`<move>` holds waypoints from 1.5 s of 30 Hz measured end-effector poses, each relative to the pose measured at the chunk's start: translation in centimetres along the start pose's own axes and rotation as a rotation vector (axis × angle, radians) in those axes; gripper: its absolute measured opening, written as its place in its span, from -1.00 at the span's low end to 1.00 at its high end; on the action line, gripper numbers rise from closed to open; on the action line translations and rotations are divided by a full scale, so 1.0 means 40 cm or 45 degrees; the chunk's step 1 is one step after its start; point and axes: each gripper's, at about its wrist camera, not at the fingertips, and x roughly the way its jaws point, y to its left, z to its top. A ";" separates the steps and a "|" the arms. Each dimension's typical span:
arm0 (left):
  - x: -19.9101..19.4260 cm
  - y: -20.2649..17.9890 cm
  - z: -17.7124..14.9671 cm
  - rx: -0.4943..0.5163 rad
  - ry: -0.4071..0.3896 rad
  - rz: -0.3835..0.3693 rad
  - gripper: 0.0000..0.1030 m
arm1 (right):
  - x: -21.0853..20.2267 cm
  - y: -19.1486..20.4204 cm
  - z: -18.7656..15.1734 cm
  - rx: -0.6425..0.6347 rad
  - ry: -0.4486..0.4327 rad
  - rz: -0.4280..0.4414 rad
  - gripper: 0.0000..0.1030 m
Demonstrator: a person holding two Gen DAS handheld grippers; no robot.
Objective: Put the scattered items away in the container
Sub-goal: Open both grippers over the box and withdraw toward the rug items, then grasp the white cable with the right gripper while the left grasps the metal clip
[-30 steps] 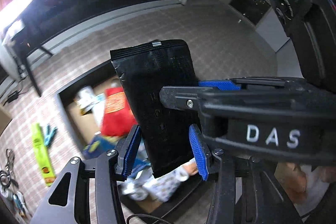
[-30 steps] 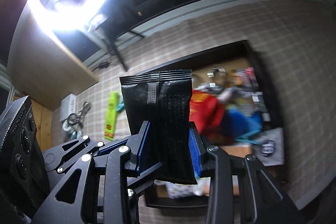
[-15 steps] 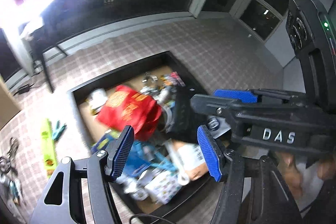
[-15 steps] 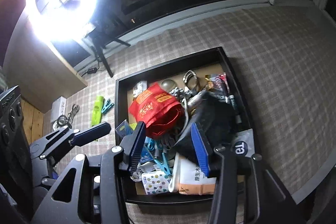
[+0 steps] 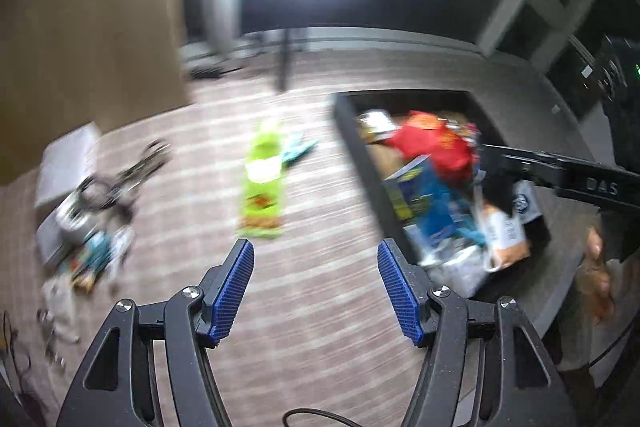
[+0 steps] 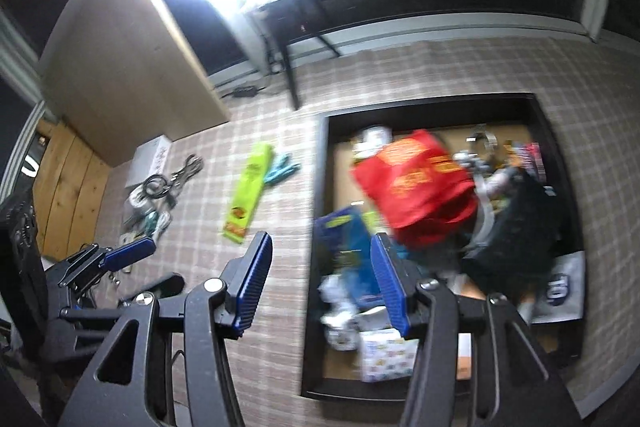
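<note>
The black container [image 5: 352,147] [image 6: 320,187] sits on the checked carpet, full of mixed items. A black pouch [image 6: 516,227] [image 5: 500,187] lies in it beside a red bag [image 6: 416,183] [image 5: 432,143]. My left gripper [image 5: 314,247] is open over bare carpet left of the container, with nothing between its pads. Ahead of it lie a green packet [image 5: 262,183] [image 6: 248,187] and a teal clip [image 5: 298,149] [image 6: 282,171]. My right gripper [image 6: 320,239] hangs over the container's left wall, its jaws opening and empty.
A blurred heap of keys, cables and small items [image 5: 100,195] [image 6: 156,195] lies far left by a white box [image 5: 64,163] [image 6: 148,159]. A ring light's stand [image 6: 290,75] rises behind the container. A wooden panel [image 6: 120,75] stands at the back left. A hand [image 5: 598,267] shows at the right.
The black pouch that both grippers gripped now lies in the container. Both grippers opened and swung left, the left one farther, out over the carpet.
</note>
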 end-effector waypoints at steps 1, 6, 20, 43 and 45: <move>-0.008 0.043 -0.015 -0.029 -0.003 0.021 0.23 | 0.010 0.026 -0.006 -0.023 0.000 0.009 0.01; -0.034 0.255 -0.110 -0.192 0.001 0.106 0.25 | 0.067 0.151 -0.042 -0.088 -0.028 0.055 0.12; -0.058 0.702 -0.347 -0.457 0.042 0.318 0.25 | 0.300 0.494 -0.077 -0.224 0.140 0.125 0.12; 0.038 0.800 -0.390 -0.447 0.092 0.307 0.24 | 0.674 0.762 -0.075 -0.303 0.430 -0.003 -0.21; 0.041 0.800 -0.389 -0.445 0.092 0.309 0.21 | 0.691 0.762 -0.078 -0.294 0.441 -0.019 -0.28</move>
